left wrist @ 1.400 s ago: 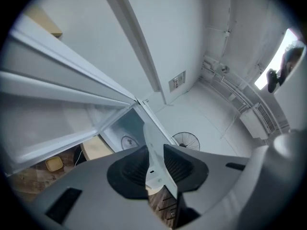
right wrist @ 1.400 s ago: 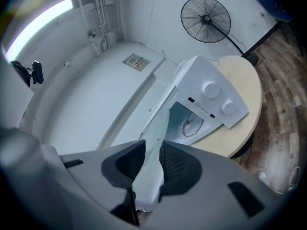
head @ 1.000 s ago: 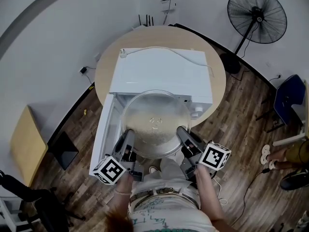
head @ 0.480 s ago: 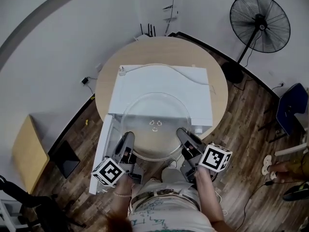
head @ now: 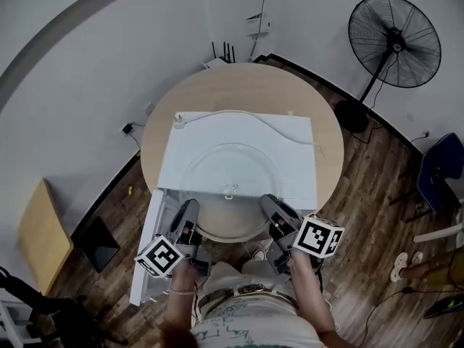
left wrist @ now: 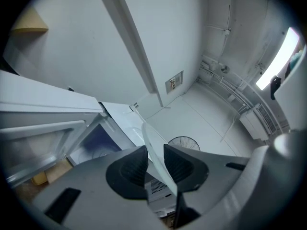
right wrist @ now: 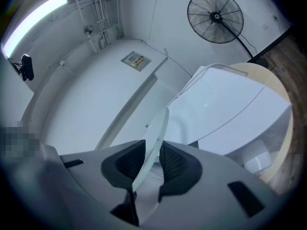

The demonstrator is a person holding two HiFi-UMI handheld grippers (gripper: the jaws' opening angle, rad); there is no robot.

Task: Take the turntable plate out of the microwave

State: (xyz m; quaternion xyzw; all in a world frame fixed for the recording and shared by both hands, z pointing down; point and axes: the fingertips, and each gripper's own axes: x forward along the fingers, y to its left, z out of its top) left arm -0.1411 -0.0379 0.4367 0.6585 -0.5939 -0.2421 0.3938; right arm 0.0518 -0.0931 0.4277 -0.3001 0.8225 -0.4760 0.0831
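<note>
Plate (head: 230, 174) of clear glass is held level by its near rim; left tool (head: 187, 220) and right tool (head: 273, 213) each clamp it with jaws barely apart; within the last second it has cleared the microwave (head: 239, 130) and now hangs over its front, above the tabletop's (head: 239, 84) near edge; removal looks nearly done.
</note>
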